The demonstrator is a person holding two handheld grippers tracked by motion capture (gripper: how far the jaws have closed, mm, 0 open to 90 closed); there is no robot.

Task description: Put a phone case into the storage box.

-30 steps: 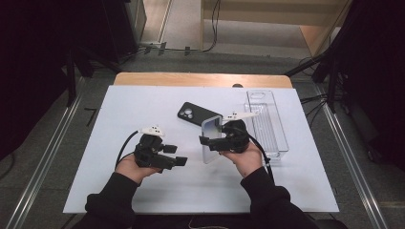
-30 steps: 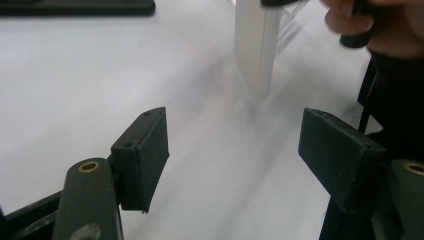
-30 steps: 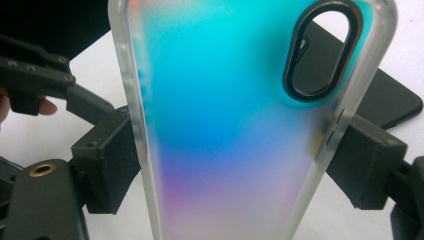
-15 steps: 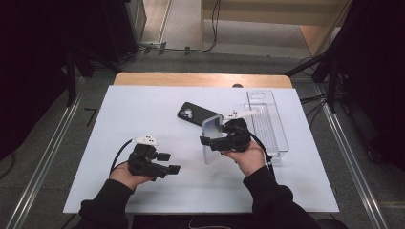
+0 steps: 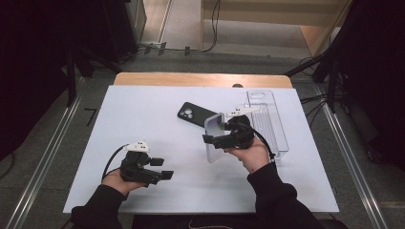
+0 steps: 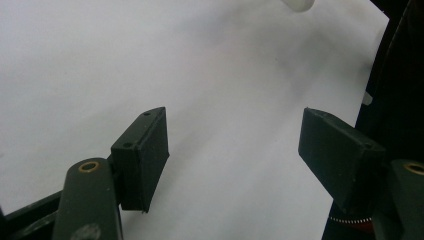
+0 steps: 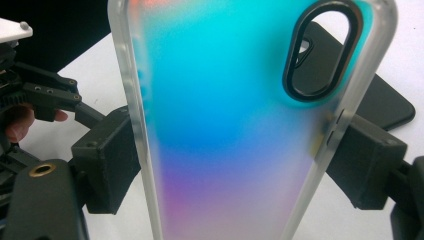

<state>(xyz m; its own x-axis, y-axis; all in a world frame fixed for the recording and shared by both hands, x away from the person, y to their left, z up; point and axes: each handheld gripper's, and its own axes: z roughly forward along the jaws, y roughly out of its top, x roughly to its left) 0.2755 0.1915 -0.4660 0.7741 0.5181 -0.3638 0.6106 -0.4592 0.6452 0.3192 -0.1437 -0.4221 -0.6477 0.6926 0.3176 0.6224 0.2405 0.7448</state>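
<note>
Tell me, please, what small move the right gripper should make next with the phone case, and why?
Probably carry the phone case toward the black phone and line it up: the right gripper clamps the case by its edges just beside the phone, while the left gripper is open, holding nothing.

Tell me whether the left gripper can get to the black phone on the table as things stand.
Probably yes. The left gripper is open and holds nothing, and bare white table lies between it and the black phone. The right gripper, shut on the iridescent phone case, stands just beside the phone and could crowd the approach.
</note>
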